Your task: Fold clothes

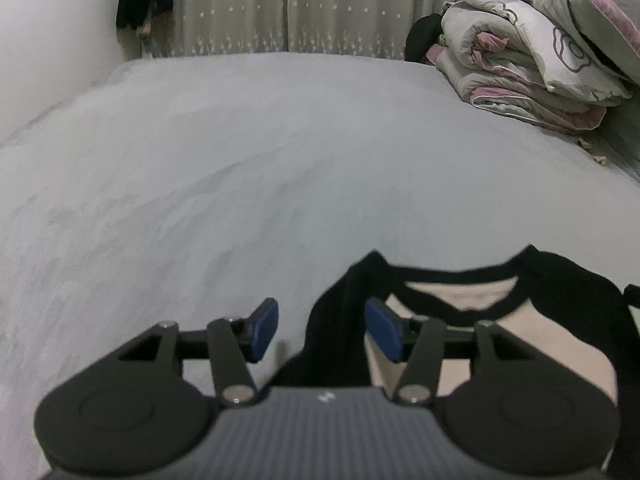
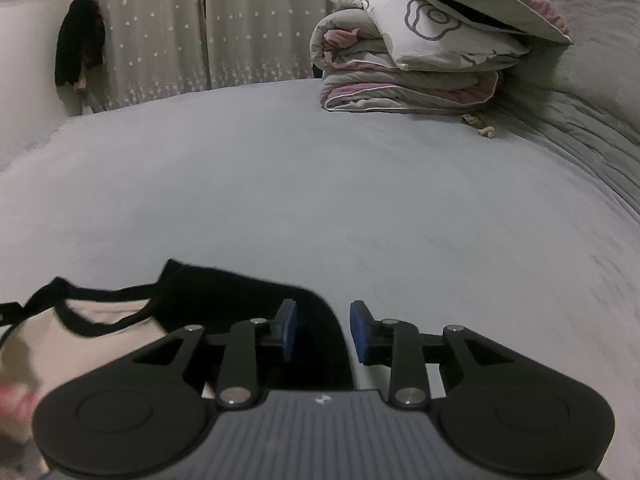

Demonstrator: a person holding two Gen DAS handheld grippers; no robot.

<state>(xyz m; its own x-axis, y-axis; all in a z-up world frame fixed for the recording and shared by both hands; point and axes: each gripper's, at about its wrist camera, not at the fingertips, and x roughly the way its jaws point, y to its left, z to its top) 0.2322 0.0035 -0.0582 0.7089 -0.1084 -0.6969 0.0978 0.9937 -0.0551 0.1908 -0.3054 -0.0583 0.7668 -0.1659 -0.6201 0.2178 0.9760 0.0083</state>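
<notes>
A grey bed (image 1: 280, 160) fills most of both views, its cover (image 2: 320, 200) smooth and lightly streaked. Star-patterned curtains (image 1: 288, 8) are hung behind it toward 12 o'clock. A folded quilt (image 1: 520, 80) in grey and pink, topped by a flower-print pillow (image 1: 560, 40), is stacked on the bed at about 2 o'clock in the left wrist view and at 1 o'clock (image 2: 408, 80) in the right wrist view. A dark garment (image 2: 78, 48) is seen hanging by the wall at 10 o'clock, beside the curtains.

The shirt (image 1: 460, 300), pale-bodied with black sleeves and a black neckband, is laid flat on the near part of the bed, its collar turned toward 12 o'clock. In the left wrist view it is found at 5 o'clock; in the right wrist view it (image 2: 100, 320) lies at 7 o'clock.

The left gripper (image 1: 322, 330) is held low over the shirt's one black shoulder, with its jaws spread wide and the dark sleeve lying between them, ungripped. The right gripper (image 2: 323, 330) is held over the opposite black shoulder, its jaws likewise parted, with the sleeve edge seen between the blue pads (image 2: 288, 332). Contact between pads and cloth cannot be told.
</notes>
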